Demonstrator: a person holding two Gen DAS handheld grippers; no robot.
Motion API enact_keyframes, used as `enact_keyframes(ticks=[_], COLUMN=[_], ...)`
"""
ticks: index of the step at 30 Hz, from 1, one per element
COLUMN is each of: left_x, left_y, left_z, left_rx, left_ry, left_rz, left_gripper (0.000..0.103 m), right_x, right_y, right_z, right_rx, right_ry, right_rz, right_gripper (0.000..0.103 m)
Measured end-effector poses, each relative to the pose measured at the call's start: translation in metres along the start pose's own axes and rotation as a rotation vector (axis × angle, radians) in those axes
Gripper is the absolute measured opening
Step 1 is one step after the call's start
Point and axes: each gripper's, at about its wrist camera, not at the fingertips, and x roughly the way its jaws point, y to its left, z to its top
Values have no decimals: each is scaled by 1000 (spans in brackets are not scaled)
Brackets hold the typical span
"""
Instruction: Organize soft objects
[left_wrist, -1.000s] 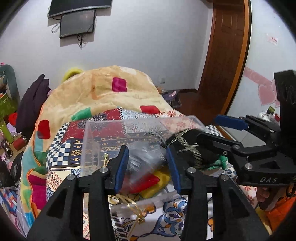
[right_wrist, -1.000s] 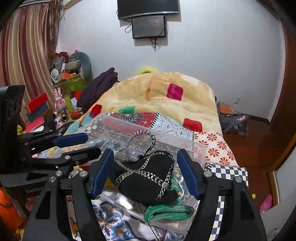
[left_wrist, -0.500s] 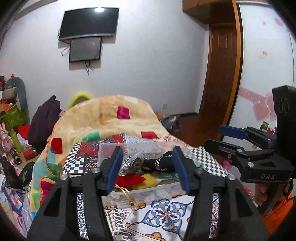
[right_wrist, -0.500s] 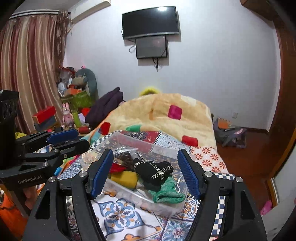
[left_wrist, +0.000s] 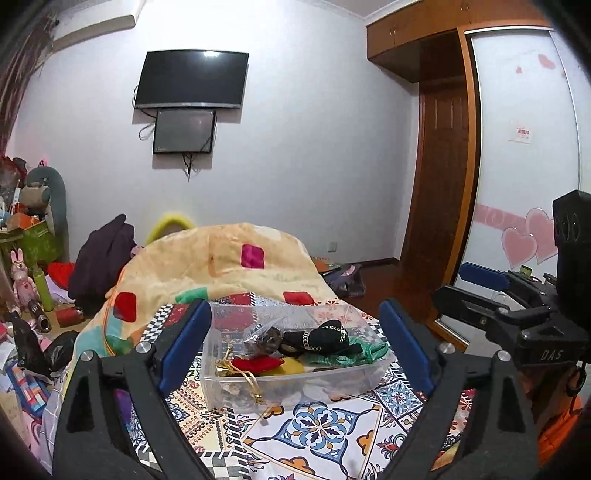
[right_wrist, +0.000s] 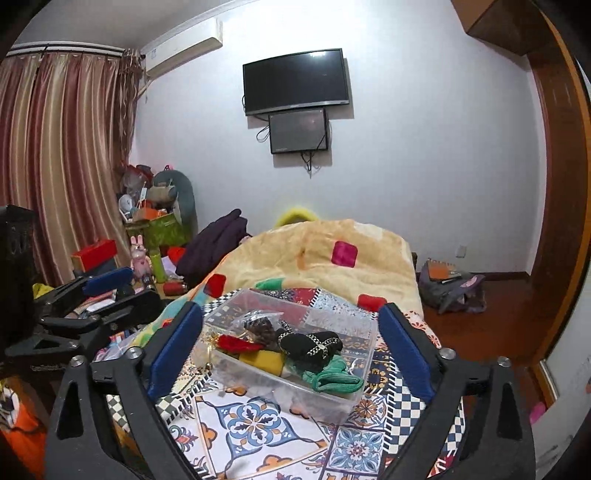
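1. The left gripper (left_wrist: 295, 347) and the right gripper (right_wrist: 291, 347) both have their jaws spread wide and hold nothing.
2. One clear plastic bin (left_wrist: 295, 384) sits on the patterned bedspread (left_wrist: 325, 435), just ahead of and between each gripper's fingers.
3. In the bin: one black chained pouch (right_wrist: 310, 345), one green knit piece (right_wrist: 332, 378), one red pouch (left_wrist: 256, 364), one yellow item (right_wrist: 262, 359), one clear bag (left_wrist: 264, 334).
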Motion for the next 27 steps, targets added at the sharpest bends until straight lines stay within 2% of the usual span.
enact_keyframes(ticks=[3, 27], left_x=[-4, 2], left_y=[-1, -1], left_z=[-1, -8], left_rx=[0, 12], left_ry=[-16, -8], left_rz=[8, 36], left_gripper=[101, 102], right_x=[-2, -12], right_y=[1, -5], right_z=[-2, -8], right_rx=[-6, 19], right_ry=[-15, -20], right_rz=[-11, -2], right_gripper=[102, 103])
